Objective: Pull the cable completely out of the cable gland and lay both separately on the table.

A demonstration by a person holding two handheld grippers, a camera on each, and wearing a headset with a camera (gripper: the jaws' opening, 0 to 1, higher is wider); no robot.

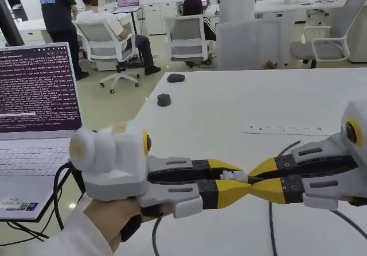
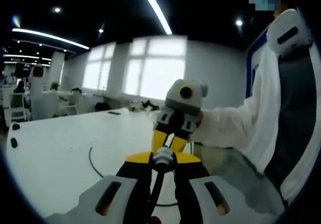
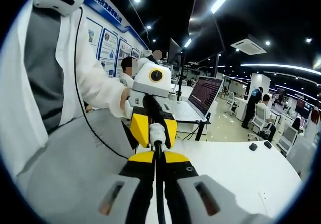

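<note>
White table (image 1: 241, 107) bears a mouse (image 1: 164, 100) and trailing cable (image 1: 270, 221); laptop (image 1: 34, 89) alongside.

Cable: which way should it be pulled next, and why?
Probably draw the right gripper straight back from the left gripper: its jaws pinch the cable, which runs into the gland that the left one holds.
</note>
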